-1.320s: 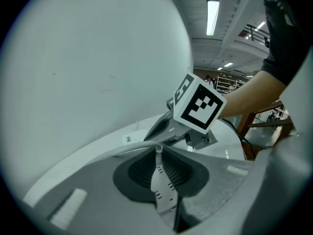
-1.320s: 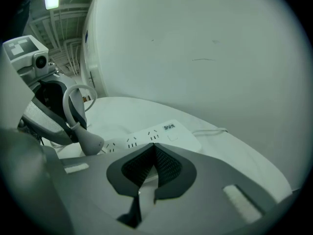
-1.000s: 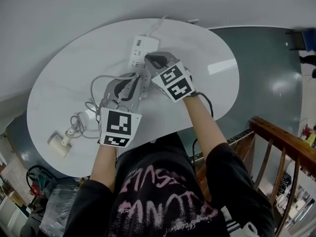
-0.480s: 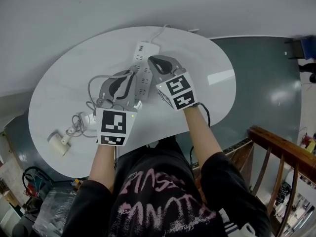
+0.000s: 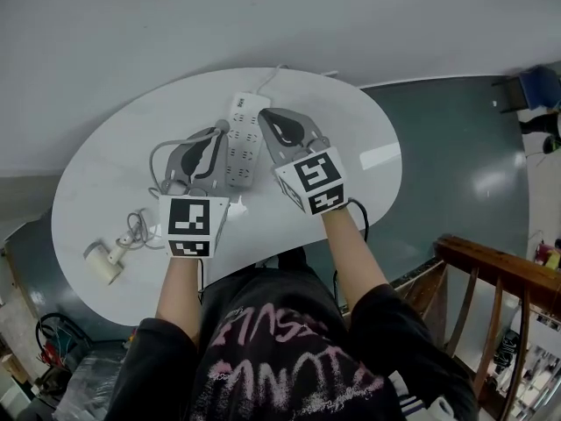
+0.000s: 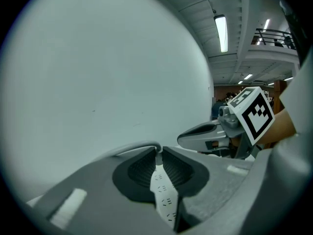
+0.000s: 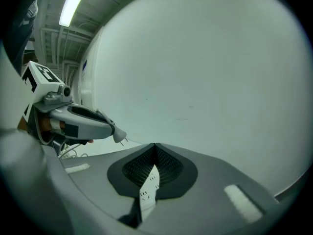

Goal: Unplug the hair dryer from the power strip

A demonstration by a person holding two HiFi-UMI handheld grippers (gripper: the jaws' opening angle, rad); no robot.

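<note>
Power strip (image 5: 243,143) right edge hidden by right tongs (image 5: 266,115); sockets too small.

Head view: flat, soft, fairly dim light with muted colour. There's one bright glare patch on the table (image 5: 105,200) at right of centre and sheen streaks on the glossy floor (image 5: 473,130) at right. Shadows on the table are faint and diffuse. Both gripper views are heavy fisheye with black vignette corners and lines bowing near the rim. The ceiling tube light (image 6: 221,31) is blown out upper right in the left gripper view, and upper left (image 7: 73,1) in the right. Bottom foreground is slightly soft.
</note>
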